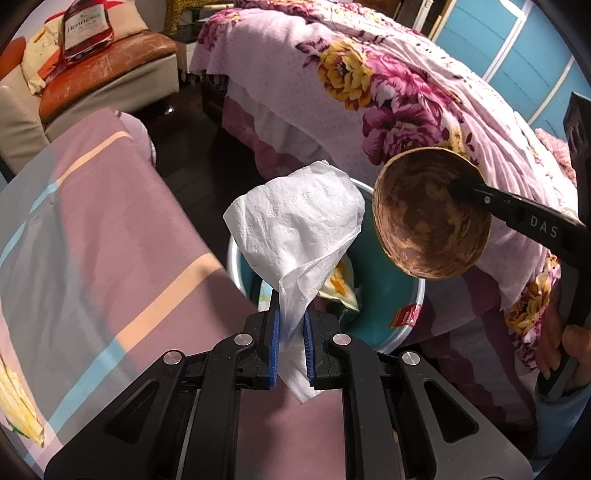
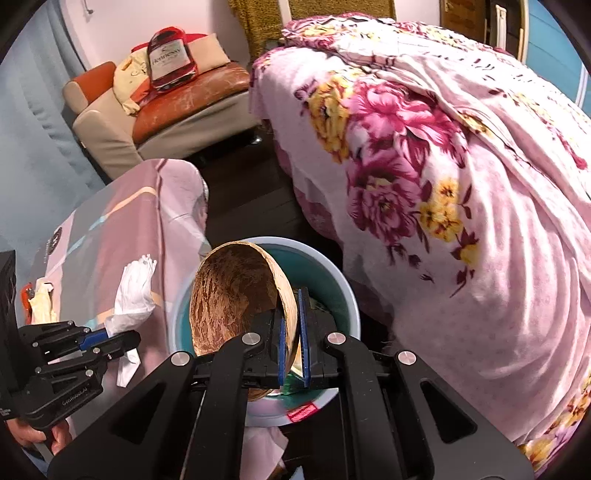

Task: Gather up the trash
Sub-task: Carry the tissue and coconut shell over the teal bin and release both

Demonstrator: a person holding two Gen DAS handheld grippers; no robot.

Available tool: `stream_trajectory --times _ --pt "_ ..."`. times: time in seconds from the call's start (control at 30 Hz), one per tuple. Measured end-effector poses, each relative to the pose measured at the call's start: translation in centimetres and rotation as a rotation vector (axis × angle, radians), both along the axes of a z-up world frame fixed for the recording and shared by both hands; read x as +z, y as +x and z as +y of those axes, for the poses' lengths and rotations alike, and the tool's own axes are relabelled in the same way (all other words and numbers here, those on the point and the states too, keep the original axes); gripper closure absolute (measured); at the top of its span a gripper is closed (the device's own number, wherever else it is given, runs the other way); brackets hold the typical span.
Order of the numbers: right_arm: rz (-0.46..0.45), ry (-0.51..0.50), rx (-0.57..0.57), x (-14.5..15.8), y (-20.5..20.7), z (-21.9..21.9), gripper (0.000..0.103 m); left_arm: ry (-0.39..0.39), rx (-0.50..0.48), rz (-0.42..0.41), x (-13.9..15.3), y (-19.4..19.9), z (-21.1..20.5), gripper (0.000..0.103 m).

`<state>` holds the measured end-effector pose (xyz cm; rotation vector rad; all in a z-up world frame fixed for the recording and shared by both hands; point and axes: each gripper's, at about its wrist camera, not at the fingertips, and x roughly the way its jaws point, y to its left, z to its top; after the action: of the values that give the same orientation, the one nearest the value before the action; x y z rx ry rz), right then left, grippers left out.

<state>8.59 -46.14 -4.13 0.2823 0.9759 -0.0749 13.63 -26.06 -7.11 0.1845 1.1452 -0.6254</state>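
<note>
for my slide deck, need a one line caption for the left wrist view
Left tongs carry a tissue over the bin.

One brand name reads clearly in both views: "Hennessy", printed on the white label of a bottle-shaped cushion [image 1: 86, 29] [image 2: 170, 59] lying on the orange-seated armchair [image 1: 122, 55] [image 2: 192, 92]. In the left wrist view the letters "DAS" stand in white on the black finger of the right gripper [image 1: 458, 188] — the finger reaches in from the right edge. In the right wrist view faint raised lettering runs along the body of the left gripper [image 2: 110, 334], and a red label [image 2: 303, 411] sits on the bin rim [image 2: 343, 291] — neither can be read.
</note>
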Motion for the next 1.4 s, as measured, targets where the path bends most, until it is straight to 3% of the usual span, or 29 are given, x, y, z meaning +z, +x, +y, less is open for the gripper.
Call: stream_trajectory --times 0.1,0.13,0.2,0.23,0.27,0.53,0.77,1.1,1.4 --pt "0.011 0.002 -0.007 -0.6 0.2 -0.7 0.097 0.011 0.005 0.002 -0.4 0.4 -0.7 0.089" --pt "0.012 0.001 -0.008 -0.6 0.2 -0.7 0.097 0.015 0.012 0.002 -0.5 0.5 -0.8 0.084" --pt "0.015 -0.002 -0.008 -0.8 0.4 -0.8 0.097 0.015 0.021 0.004 -0.7 0.8 -0.9 0.065" --pt "0.017 -0.006 -0.008 -0.9 0.5 -0.8 0.097 0.017 0.031 -0.004 -0.7 0.8 -0.8 0.047" --pt "0.019 -0.01 -0.007 -0.9 0.6 -0.9 0.097 0.017 0.036 -0.015 -0.6 0.8 -0.8 0.035" --pt "0.041 -0.013 0.005 -1.6 1.4 -0.2 0.097 0.027 0.073 -0.053 -0.2 1.0 0.5 0.02" --pt "0.063 -0.024 0.02 -2.1 2.3 0.8 0.097 0.028 0.1 -0.058 -0.1 1.3 2.0 0.014" --pt "0.116 -0.039 0.056 -3.4 3.8 3.0 0.096 0.034 0.131 -0.056 -0.4 1.7 4.0 0.014" --pt "0.163 -0.042 0.105 -4.4 4.9 5.5 0.087 -0.002 0.168 -0.045 -0.2 2.3 6.1 0.014"
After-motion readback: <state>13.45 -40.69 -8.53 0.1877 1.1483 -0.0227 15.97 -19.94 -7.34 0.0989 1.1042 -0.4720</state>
